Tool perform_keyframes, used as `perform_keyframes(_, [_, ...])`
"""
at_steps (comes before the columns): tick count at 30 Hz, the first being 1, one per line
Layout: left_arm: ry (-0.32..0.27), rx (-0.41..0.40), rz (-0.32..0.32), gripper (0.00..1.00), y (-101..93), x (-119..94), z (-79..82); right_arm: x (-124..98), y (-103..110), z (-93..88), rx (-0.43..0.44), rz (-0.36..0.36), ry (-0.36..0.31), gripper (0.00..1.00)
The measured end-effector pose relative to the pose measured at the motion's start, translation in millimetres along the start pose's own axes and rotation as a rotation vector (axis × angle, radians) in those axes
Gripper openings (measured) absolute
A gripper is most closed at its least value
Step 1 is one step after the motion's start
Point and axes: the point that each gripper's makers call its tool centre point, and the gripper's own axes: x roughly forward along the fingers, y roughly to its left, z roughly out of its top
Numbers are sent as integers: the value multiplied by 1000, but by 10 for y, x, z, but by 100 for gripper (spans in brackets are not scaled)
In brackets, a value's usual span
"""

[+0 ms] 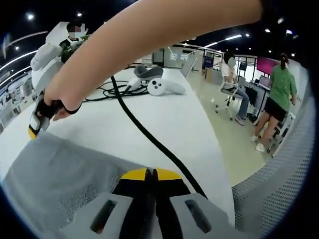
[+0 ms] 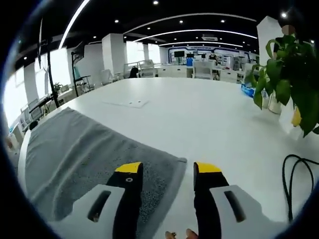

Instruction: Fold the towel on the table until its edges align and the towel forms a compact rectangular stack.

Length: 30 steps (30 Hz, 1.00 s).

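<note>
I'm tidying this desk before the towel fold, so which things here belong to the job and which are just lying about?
For the job:
grey towel
left claw, shut
right claw, open at the towel's corner

Lying about:
black cable
white controllers
potted plant
sheet of paper

towel (image 2: 89, 159) on table (image 2: 199, 114), cable (image 1: 149, 137) beside it

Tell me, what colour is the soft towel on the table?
Grey. The soft towel spread on the white table shows best in the right gripper view.
</note>
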Motion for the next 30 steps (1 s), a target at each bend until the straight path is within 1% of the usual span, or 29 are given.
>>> perform_keyframes(1, [0,-1,-1,4,0,-1,1,7,-42,-23,-3,-18,13,37])
perform_keyframes(2, [-2,-4,-2,4,2,-1,1,17,-64,-25,-1,-26,9,36])
perform_keyframes(6, [-8,-6,-6,4,0,-1,2,49,-78,-54,-14,-33,20,28])
perform_keyframes(8, [-12,-8,-6,4,-1,-1,0,76,-81,-54,-18,-35,20,27])
perform_keyframes(10, [-15,-13,-6,4,-3,-5,0,83,-133,-61,-34,-64,31,26])
perform_keyframes(11, [-17,-15,-7,4,-2,-5,0,97,-139,-65,-39,-68,34,24])
perform_keyframes(14, [-21,-22,-8,4,-1,-5,1,122,-119,-57,-25,-54,25,18])
perform_keyframes(16, [-23,-23,-9,4,0,-3,0,138,-69,-48,-41,-32,23,12])
perform_keyframes(18, [-26,-24,-10,4,0,-4,2,146,-56,-43,-53,-38,22,8])
perform_keyframes(21, [-32,-57,-18,4,14,-5,3,148,-49,-31,-45,-30,22,2])
perform_keyframes(25, [-42,-64,-25,4,2,-19,12,135,-30,-9,-63,-27,28,0])
perform_keyframes(26, [-53,-69,-39,4,-14,-21,12,130,-29,-5,-65,-26,27,0])
perform_keyframes(30, [-60,-75,-53,4,-12,-42,28,77,-27,43,-58,-21,7,0])
